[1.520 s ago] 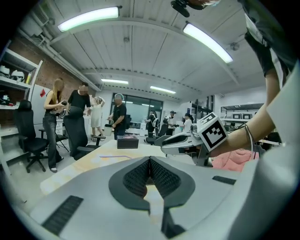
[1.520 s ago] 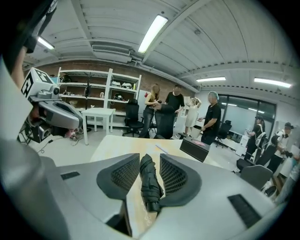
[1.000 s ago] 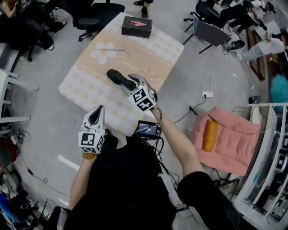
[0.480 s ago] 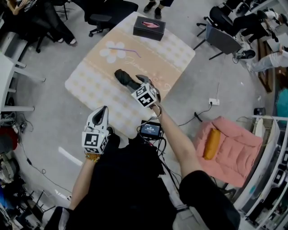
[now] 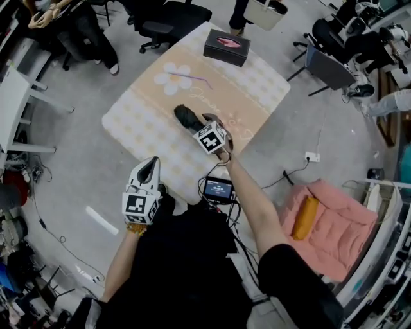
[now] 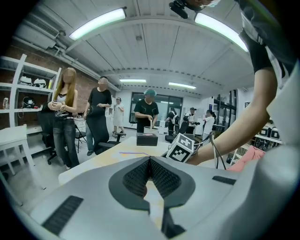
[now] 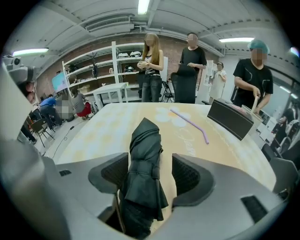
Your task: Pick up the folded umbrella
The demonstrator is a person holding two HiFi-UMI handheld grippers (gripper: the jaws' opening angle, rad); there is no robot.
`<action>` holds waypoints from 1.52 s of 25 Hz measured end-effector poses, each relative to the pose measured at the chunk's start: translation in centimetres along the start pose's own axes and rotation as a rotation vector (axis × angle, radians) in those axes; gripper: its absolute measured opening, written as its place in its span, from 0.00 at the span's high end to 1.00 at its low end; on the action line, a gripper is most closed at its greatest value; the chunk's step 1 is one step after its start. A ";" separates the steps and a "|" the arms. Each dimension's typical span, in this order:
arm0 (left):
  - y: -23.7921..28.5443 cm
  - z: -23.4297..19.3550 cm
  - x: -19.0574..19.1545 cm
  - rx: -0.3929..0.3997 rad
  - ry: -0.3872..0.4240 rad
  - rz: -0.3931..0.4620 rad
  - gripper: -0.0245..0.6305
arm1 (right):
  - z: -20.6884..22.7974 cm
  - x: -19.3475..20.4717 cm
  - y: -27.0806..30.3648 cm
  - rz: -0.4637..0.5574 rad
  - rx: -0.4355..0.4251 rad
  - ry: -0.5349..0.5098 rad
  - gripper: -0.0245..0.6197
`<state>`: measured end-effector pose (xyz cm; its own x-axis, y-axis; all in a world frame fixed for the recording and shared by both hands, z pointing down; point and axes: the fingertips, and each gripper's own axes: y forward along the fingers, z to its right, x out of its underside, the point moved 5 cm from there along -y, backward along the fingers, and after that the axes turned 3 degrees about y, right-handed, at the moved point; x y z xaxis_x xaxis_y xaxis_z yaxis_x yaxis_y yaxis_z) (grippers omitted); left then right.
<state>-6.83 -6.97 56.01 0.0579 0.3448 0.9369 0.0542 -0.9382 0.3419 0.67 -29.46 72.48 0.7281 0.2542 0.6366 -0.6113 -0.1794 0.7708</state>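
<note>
The folded black umbrella (image 5: 185, 115) lies on the flower-patterned table (image 5: 141, 112), near its middle. My right gripper (image 5: 201, 122) points steeply down over the umbrella's near end. In the right gripper view the umbrella (image 7: 143, 159) runs lengthwise between the jaws of the right gripper (image 7: 150, 174), which are opening; the right pad stands clear of the fabric and the left one is close beside it. My left gripper (image 5: 150, 163) hovers off the table's near edge. In the left gripper view its pads meet with nothing between them, so the left gripper (image 6: 150, 161) is shut.
A black box (image 5: 227, 46) sits at the table's far end, with a purple straw (image 5: 196, 78) in front of it. A small screen (image 5: 218, 188) hangs at the near edge. Office chairs (image 5: 172, 18) and standing people (image 7: 151, 65) ring the table. A pink cushion (image 5: 331, 209) lies on the floor to the right.
My right gripper has sunk onto the umbrella with its jaws spreading, and now straddles its near end. The left gripper has hardly moved.
</note>
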 end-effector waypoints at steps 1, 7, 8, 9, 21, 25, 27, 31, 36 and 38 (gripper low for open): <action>0.1 -0.1 0.0 -0.003 0.000 -0.001 0.94 | 0.0 0.1 0.4 -0.009 -0.006 0.000 0.53; 0.0 -0.5 -0.2 -0.025 -0.003 -0.005 0.94 | -0.5 1.7 2.1 -0.077 -0.047 0.056 0.53; 0.0 -0.6 -0.1 -0.029 -0.005 -0.006 0.94 | -0.7 2.0 2.4 -0.088 -0.057 0.066 0.53; 0.0 -0.7 -0.1 -0.033 -0.006 -0.006 0.94 | -0.8 2.1 2.6 -0.095 -0.065 0.069 0.53; -0.1 -1.7 -0.3 -0.058 -0.008 -0.007 0.94 | -2.1 3.5 4.4 -0.175 -0.094 0.081 0.53; -0.3 -1.9 -0.1 -0.066 -0.011 -0.008 0.94 | -2.1 3.7 4.4 -0.172 -0.087 0.079 0.53; -0.2 -2.0 0.0 -0.065 -0.012 -0.007 0.94 | -2.1 3.7 4.5 -0.175 -0.090 0.084 0.53; 0.0 -2.1 -0.2 -0.059 -0.013 -0.005 0.94 | -1.9 3.5 4.6 -0.167 -0.076 0.085 0.53; 0.2 -2.1 -0.3 -0.050 -0.012 -0.002 0.94 | -1.8 3.3 4.5 -0.165 -0.067 0.086 0.55; 0.2 -2.1 -0.4 -0.047 -0.009 0.000 0.94 | -1.9 3.4 4.4 -0.162 -0.065 0.088 0.57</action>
<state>-8.90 -7.36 55.87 0.0673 0.3445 0.9364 0.0075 -0.9387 0.3448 -0.14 -27.58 77.97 0.7902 0.3573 0.4979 -0.5096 -0.0682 0.8577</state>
